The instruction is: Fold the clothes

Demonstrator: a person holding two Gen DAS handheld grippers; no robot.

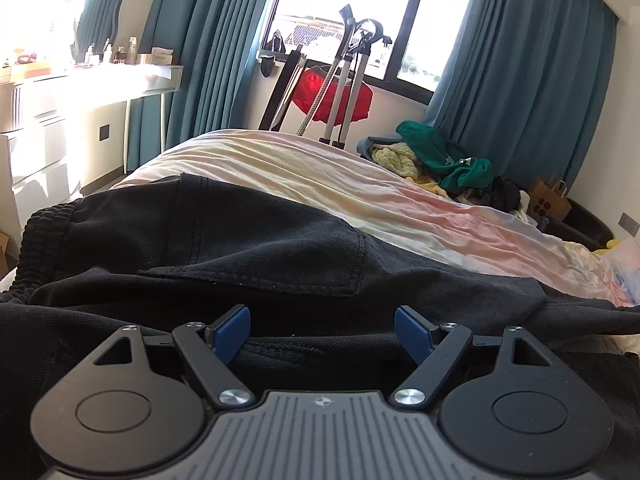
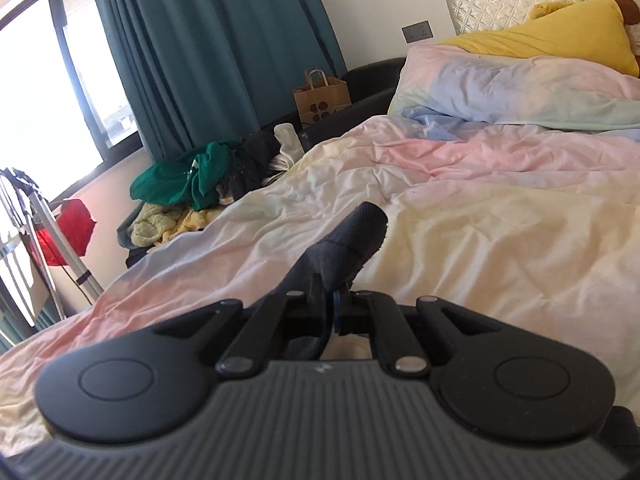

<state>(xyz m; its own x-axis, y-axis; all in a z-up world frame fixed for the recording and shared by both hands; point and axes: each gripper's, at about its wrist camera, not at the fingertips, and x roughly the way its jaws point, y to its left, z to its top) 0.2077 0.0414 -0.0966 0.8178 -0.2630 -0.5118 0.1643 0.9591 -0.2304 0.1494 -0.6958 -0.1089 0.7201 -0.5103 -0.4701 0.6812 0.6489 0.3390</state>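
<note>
Black trousers (image 1: 248, 248) lie spread over the near edge of the bed (image 1: 360, 184), elastic waistband toward its left side. Left gripper (image 1: 322, 330) hovers just above them, blue pads wide apart and empty. Right gripper (image 2: 334, 300) is clamped on a dark fold of cloth (image 2: 348, 236), probably the same garment, lifted over the quilt.
</note>
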